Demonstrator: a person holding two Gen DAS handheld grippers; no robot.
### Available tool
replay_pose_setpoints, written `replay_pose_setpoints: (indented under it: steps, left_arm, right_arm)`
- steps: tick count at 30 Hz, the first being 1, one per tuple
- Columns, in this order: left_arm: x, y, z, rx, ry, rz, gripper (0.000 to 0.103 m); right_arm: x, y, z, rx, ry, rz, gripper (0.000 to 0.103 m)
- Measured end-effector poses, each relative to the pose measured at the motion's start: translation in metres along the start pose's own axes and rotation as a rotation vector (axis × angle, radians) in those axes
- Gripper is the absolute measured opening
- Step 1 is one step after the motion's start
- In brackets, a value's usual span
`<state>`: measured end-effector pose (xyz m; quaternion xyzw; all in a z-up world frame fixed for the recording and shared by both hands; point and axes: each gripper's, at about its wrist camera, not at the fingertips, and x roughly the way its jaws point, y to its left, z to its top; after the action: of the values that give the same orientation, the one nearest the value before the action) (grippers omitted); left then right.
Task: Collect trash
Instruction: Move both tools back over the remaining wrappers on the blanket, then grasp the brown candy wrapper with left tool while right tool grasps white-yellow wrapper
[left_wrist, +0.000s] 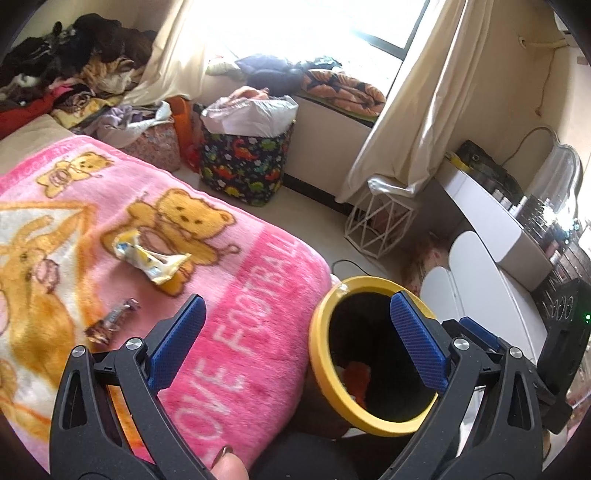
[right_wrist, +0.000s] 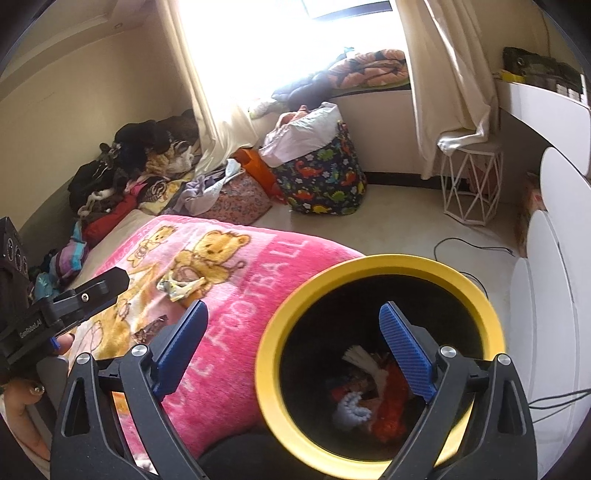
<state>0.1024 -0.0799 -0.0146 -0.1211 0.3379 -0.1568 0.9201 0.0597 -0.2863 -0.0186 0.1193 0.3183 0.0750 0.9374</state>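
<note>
A yellow-rimmed black trash bin (left_wrist: 325, 339) (right_wrist: 269, 369) stands beside the bed and holds several scraps of trash (right_wrist: 369, 398). A crumpled yellow-white wrapper (left_wrist: 151, 258) (right_wrist: 181, 288) and a small brown candy wrapper (left_wrist: 110, 325) (right_wrist: 147, 332) lie on the pink bear blanket (left_wrist: 240, 295) (right_wrist: 229, 332). My left gripper (left_wrist: 295, 332) is open and empty, above the blanket edge and bin. My right gripper (right_wrist: 291, 339) is open and empty, its right finger over the bin's mouth. The left gripper's body also shows in the right wrist view (right_wrist: 74, 302).
A dinosaur-print laundry bag (left_wrist: 243, 162) (right_wrist: 321, 177) and a white wire stool (left_wrist: 376, 221) (right_wrist: 472, 181) stand on the floor by the window. Clothes (left_wrist: 66, 66) pile at the bed's far end. A white desk (left_wrist: 491, 218) and chair (right_wrist: 561, 277) are at right.
</note>
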Motion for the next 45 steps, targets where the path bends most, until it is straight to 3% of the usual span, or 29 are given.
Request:
replay_pose_setpoints:
  steps: [13,25,28,37,45]
  left_arm:
    - [-0.015,0.063,0.002,-0.050,-0.034,0.123,0.092]
    - [-0.002,0.138,-0.018,-0.089,0.026,0.239,0.092]
    - [0.004,0.152,-0.023,-0.104,0.047,0.245,0.090]
    - [0.027,0.184,-0.037,-0.148,0.117,0.233,0.073]
    - [0.046,0.188,-0.043,-0.110,0.170,0.219,0.065]
  right_arm:
    - [0.046,0.056,0.016,-0.099,0.043,0.071,0.091]
    - [0.119,0.115,0.027,-0.202,0.110,0.146,0.091]
    - [0.141,0.130,0.027,-0.237,0.142,0.165,0.091]
    - [0.215,0.178,0.026,-0.359,0.258,0.211,0.091]
    - [0.277,0.204,0.020,-0.455,0.360,0.203,0.088]
